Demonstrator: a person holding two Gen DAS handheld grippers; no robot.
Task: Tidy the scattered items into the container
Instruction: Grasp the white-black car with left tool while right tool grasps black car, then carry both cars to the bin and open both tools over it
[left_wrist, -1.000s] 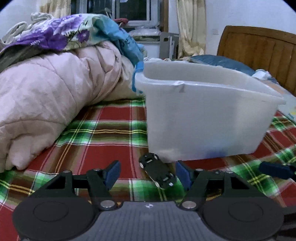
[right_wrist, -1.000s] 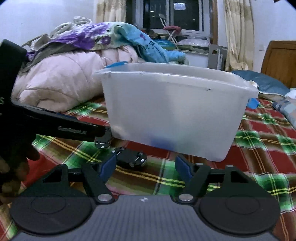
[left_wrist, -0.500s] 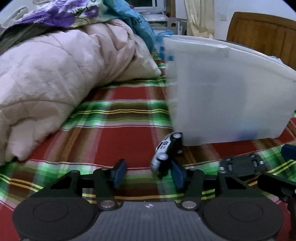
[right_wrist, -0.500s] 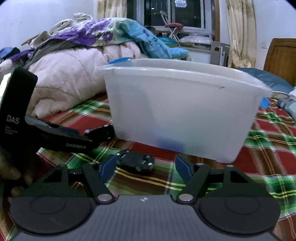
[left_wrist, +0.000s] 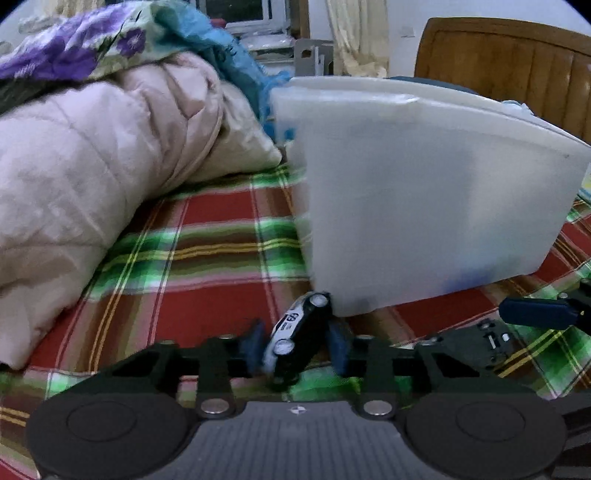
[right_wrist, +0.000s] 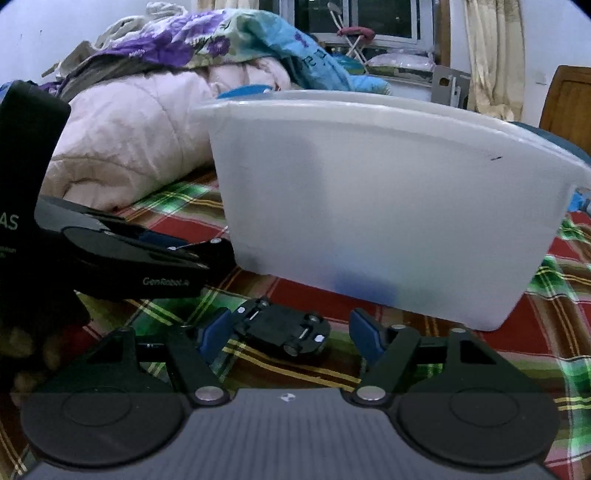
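A translucent white plastic bin stands on the plaid bedspread; it also shows in the right wrist view. My left gripper is shut on a small black-and-white toy car, tilted on its side just in front of the bin's near corner. My right gripper is open, with a second black toy car lying upside down on the bed between its fingers. That car also shows in the left wrist view. The left gripper's body shows at the left of the right wrist view.
A pink quilt with a floral blanket on top is piled at the left. A wooden headboard stands behind the bin. The red-green plaid bedspread lies between quilt and bin. Something blue shows dimly through the bin wall.
My left gripper has closed on the black-and-white car, tipping it onto its side. My right gripper has moved closer, around the upside-down car, and stayed open.
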